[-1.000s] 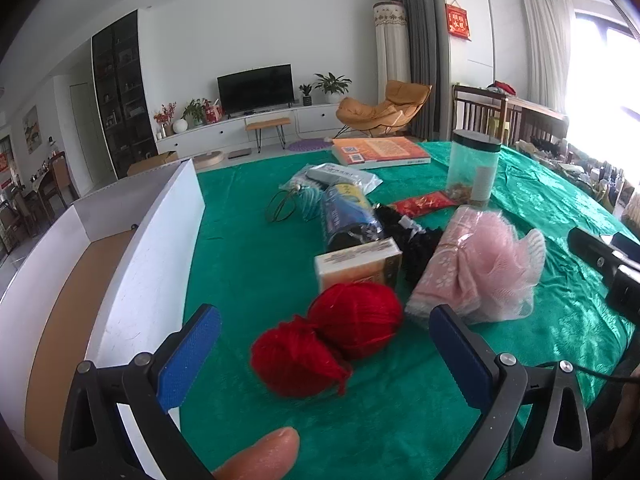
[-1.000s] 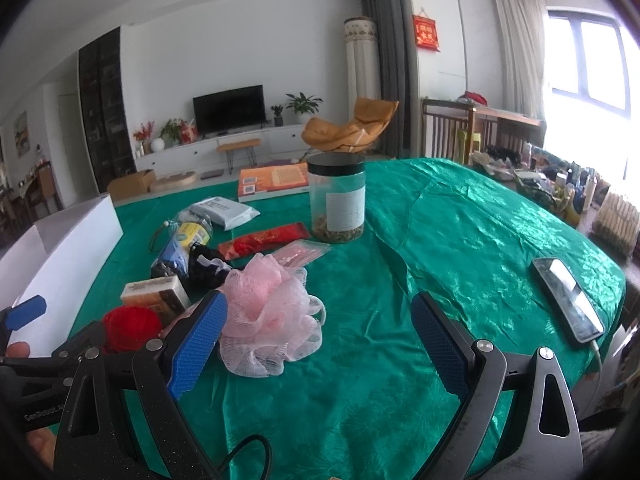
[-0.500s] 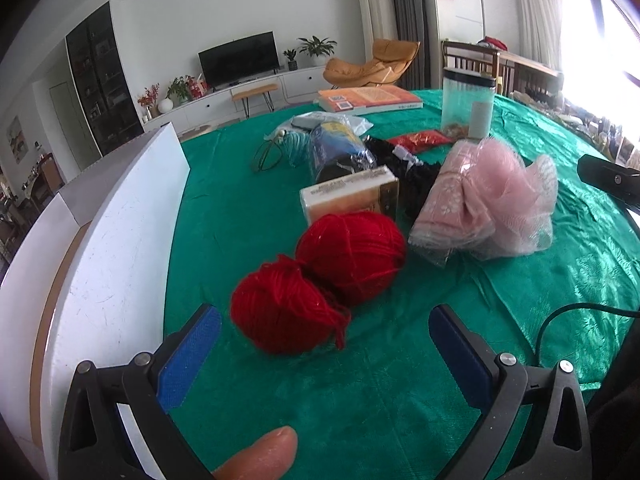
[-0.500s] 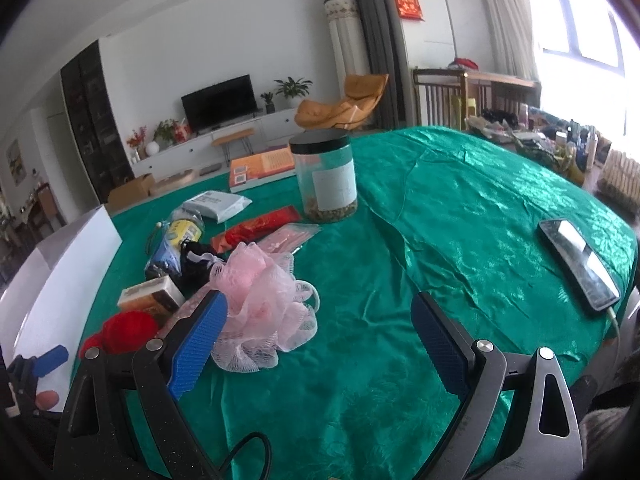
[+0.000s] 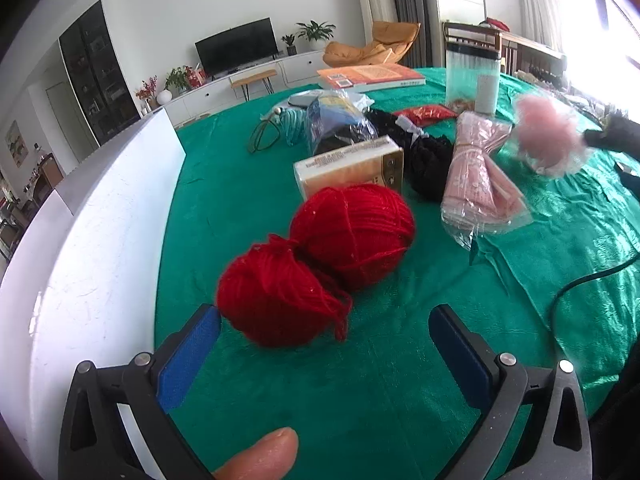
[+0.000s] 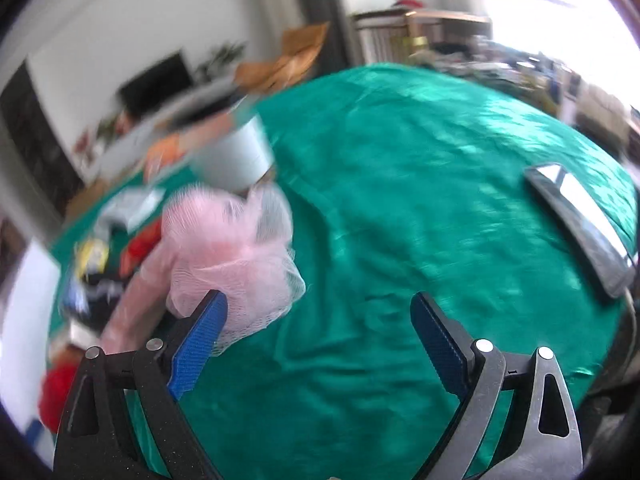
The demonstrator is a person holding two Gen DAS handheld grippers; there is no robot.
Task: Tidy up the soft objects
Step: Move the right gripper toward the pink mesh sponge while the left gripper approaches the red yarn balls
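Sorting barely begun: every soft item sits on the green tablecloth [image 5: 208, 184].
Left gripper [image 5: 324, 344], spread and empty, nears the red yarn balls [image 5: 320, 256]; right gripper [image 6: 320, 328], spread, beside the pink mesh sponge [image 6: 232, 248].

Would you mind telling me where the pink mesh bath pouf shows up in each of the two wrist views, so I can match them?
Left wrist view: the pink mesh bath pouf sits at the far right, blurred, beyond the pink fabric in a clear bag.
Right wrist view: it fills the centre left, just above the left finger of the right gripper.
Shared landmark: the clear jar with a white label, behind the pouf in both views.
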